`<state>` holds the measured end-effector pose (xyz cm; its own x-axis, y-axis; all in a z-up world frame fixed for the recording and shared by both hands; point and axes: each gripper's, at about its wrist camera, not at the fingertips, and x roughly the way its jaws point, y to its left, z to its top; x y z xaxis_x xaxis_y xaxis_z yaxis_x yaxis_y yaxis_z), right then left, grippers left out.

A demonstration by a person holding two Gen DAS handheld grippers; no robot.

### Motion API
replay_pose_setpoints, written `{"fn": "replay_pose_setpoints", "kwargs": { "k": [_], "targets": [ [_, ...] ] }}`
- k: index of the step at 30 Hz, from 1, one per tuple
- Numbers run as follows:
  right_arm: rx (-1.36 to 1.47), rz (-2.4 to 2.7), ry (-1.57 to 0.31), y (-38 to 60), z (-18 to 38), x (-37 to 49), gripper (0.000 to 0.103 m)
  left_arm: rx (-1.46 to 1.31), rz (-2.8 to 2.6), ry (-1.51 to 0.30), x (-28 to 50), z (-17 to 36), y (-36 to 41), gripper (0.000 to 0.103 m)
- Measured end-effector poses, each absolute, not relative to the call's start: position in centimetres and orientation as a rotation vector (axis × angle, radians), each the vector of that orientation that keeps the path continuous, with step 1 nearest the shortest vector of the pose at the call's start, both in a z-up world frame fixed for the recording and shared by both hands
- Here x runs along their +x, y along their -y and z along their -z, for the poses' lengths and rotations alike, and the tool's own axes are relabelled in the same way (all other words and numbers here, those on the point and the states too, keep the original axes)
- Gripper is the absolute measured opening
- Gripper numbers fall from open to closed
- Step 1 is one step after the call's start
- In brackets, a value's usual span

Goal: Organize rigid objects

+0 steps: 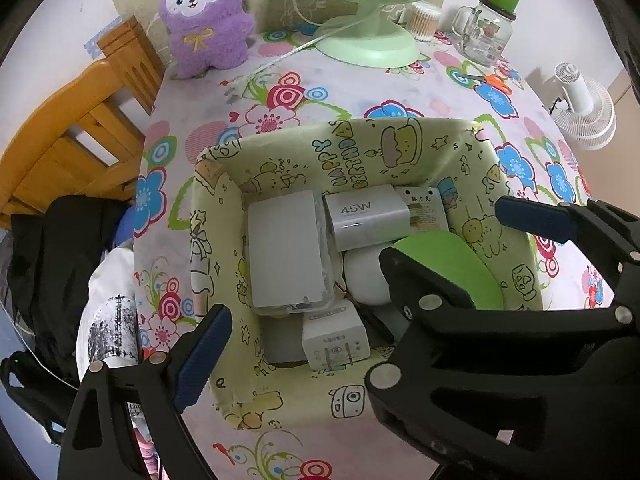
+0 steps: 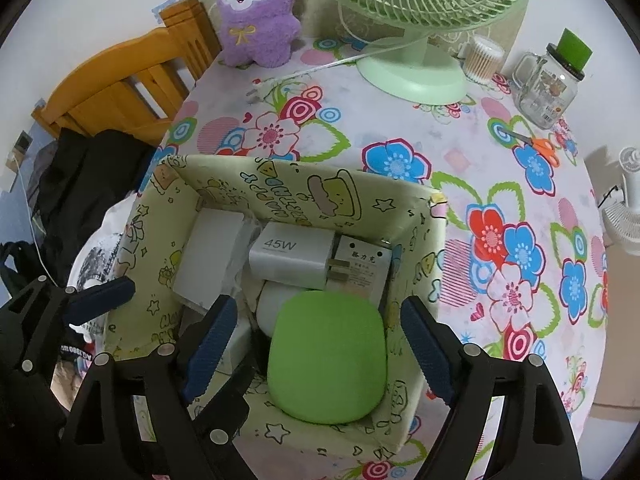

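A pale yellow cartoon-print box (image 1: 404,142) (image 2: 344,196) stands on the flowered tablecloth. In it lie a white 45W charger (image 1: 366,214) (image 2: 292,256), a flat white case (image 1: 286,248), a white plug adapter (image 1: 336,340), a labelled white pack (image 2: 364,268) and a green rounded pad (image 2: 328,356) (image 1: 448,264). My right gripper (image 2: 318,304) hangs open inside the box, straddling the green pad with a gap on each side. My left gripper (image 1: 360,260) is open wide over the box, one finger outside its near left corner and the other over its right wall.
At the back stand a green desk fan (image 1: 368,46), a purple plush (image 1: 206,20), a glass mug-jar with a green lid (image 1: 486,28) and a cotton-swab tub (image 2: 482,58). Orange-handled scissors (image 2: 540,146) lie at right. A wooden chair (image 1: 76,132) and a black bag (image 1: 52,256) are left of the table.
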<state>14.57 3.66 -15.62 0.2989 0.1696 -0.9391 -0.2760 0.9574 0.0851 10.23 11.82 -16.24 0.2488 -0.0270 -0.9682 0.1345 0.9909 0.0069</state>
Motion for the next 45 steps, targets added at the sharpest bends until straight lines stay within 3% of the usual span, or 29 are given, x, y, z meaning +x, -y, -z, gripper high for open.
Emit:
{"fn": "replay_pose_setpoints", "kwargs": {
  "k": [45],
  "targets": [
    [0.031,-0.233,-1.055,10.3,6.3,8.3,0.09,0.039,-0.017,-1.127,5.0,6.5,-5.4,0.096]
  ]
}}
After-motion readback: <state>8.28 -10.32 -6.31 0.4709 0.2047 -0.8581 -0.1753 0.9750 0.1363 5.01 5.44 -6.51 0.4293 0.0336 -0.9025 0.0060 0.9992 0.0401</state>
